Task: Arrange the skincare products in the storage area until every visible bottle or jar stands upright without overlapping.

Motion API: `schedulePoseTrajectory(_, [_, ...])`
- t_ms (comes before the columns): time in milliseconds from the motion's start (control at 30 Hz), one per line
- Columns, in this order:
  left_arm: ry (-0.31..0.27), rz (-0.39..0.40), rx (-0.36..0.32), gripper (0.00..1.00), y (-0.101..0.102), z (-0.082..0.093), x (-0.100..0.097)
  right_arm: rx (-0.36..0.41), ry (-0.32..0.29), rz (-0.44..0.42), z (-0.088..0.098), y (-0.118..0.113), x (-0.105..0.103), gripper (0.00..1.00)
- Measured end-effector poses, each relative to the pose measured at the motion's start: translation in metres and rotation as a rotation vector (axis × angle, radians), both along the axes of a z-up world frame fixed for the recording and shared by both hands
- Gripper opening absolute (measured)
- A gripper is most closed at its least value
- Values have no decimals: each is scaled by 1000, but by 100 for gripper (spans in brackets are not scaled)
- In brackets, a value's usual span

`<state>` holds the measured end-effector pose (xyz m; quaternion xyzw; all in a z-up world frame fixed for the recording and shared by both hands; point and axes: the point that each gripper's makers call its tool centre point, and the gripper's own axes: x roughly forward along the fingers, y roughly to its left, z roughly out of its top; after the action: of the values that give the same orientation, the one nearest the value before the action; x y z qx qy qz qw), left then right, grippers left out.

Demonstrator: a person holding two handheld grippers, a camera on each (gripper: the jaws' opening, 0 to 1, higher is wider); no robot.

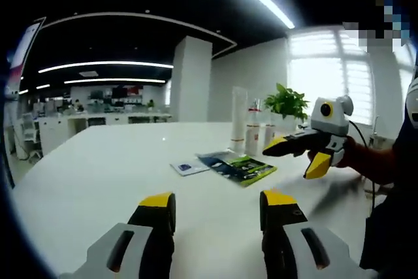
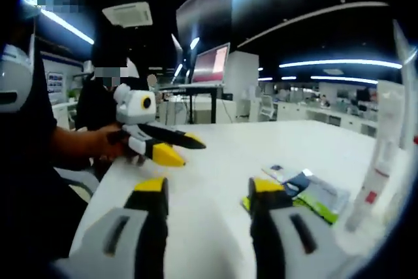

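Observation:
At the far side of the white table [image 1: 98,168] a tall white tube [image 1: 239,119] stands upright. A slimmer white bottle with a red band [image 1: 253,125] and a shorter bottle [image 1: 268,134] stand beside it. Green and blue packets [image 1: 241,166] and a small card [image 1: 189,166] lie flat in front of them. My left gripper [image 1: 217,200] is open over bare table, well short of the products. My right gripper [image 1: 294,155], held by a hand, hovers open just right of the packets. In the right gripper view the packets [image 2: 313,191] lie ahead to the right, next to a tall tube [image 2: 392,135].
A potted green plant [image 1: 285,102] stands behind the bottles near the bright window. My left gripper [image 2: 183,149] shows open, with a hand on it, at the table's left edge. A person sits behind it. Desks and monitors [image 2: 209,63] are in the background.

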<state>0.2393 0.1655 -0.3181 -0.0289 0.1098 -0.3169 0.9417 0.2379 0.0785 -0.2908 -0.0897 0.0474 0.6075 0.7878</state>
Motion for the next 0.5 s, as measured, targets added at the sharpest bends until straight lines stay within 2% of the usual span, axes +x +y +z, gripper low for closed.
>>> schedulePoseTrajectory(167, [-7, 23, 11, 54, 9, 0, -11, -24, -2, 51, -2, 14, -11, 56])
schedulePoseTrajectory(267, [-14, 55, -9, 63, 18, 3, -15, -40, -1, 81, -4, 23, -16, 60])
schedulePoseTrajectory(500, [-17, 94, -23, 70, 35, 5, -27, -65, 22, 128, -12, 39, -32, 78])
